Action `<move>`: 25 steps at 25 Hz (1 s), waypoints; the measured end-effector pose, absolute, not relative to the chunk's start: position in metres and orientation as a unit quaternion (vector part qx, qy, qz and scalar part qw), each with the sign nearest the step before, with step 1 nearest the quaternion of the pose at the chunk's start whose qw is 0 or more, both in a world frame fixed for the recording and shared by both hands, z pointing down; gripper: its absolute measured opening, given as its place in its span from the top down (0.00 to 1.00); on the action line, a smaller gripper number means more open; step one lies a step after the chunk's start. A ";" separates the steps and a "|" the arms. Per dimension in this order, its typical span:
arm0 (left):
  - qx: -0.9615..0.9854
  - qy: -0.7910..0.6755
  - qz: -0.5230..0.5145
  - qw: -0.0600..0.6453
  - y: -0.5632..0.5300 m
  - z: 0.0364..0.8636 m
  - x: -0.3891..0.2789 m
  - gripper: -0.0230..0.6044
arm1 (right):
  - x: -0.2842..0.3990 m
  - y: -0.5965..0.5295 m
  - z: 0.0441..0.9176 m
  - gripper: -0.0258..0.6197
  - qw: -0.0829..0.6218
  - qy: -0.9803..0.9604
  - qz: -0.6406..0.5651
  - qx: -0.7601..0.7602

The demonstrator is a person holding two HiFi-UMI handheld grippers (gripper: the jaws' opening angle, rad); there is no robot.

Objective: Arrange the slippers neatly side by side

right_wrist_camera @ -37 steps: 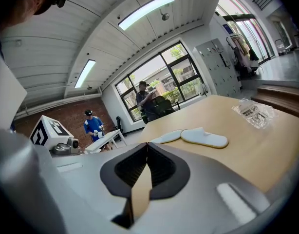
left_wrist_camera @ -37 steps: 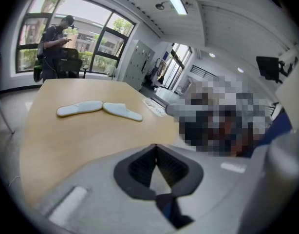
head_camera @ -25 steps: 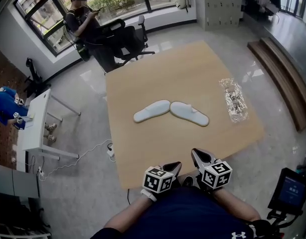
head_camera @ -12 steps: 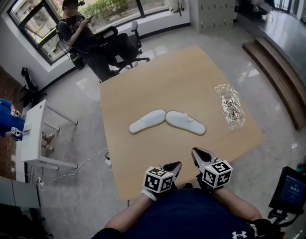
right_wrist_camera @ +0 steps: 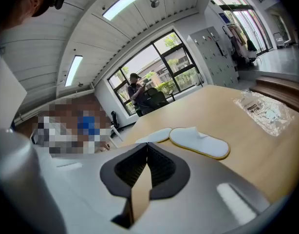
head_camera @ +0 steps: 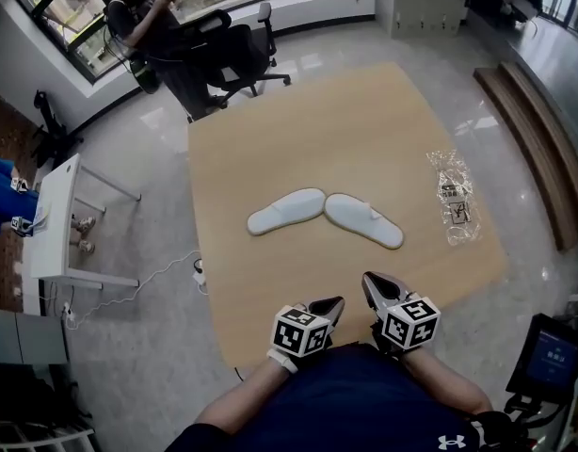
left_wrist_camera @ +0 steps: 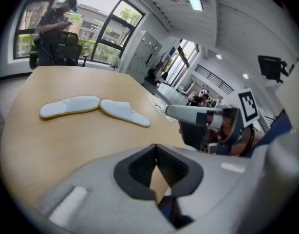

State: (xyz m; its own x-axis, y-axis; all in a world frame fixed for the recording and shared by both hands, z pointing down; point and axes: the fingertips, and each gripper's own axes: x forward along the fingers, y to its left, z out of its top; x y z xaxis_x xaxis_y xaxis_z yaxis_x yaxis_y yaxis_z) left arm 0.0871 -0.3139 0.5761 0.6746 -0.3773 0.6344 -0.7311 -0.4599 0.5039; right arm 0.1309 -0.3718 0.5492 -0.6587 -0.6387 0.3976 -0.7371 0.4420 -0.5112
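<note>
Two white slippers lie end to end in a shallow V in the middle of the wooden table (head_camera: 270, 111). The left slipper (head_camera: 286, 211) (left_wrist_camera: 70, 106) (right_wrist_camera: 156, 136) angles up to the right; the right slipper (head_camera: 363, 220) (left_wrist_camera: 124, 113) (right_wrist_camera: 199, 142) angles down to the right, its strap showing. Their near ends almost touch. Both grippers hover at the table's near edge, well short of the slippers. My left gripper (head_camera: 329, 306) (left_wrist_camera: 156, 148) is shut and empty. So is my right gripper (head_camera: 376, 284) (right_wrist_camera: 147, 146), a hand's width to its right.
A crumpled clear plastic wrapper (head_camera: 455, 203) (right_wrist_camera: 264, 110) lies near the table's right edge. Beyond the far left corner a seated person (head_camera: 152, 22) occupies an office chair. A white side table (head_camera: 46, 224) stands on the floor at left; a wooden step (head_camera: 534, 130) at right.
The head view has shifted slightly, so the table and slippers sit a little differently in frame. Both grippers keep their place at the near edge, still shut.
</note>
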 end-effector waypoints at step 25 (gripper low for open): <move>0.784 -0.502 0.178 0.319 -0.427 0.610 -0.037 0.96 | 0.119 -0.459 0.601 0.94 0.145 -0.831 0.314 0.436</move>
State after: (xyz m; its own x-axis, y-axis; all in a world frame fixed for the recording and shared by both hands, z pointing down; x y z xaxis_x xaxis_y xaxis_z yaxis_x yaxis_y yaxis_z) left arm -0.0369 -0.4270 0.6100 0.4335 -0.6739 0.5983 -0.9002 -0.2937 0.3215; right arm 0.1188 -0.4592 0.6009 -0.5785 -0.6328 0.5146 -0.8150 0.4233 -0.3957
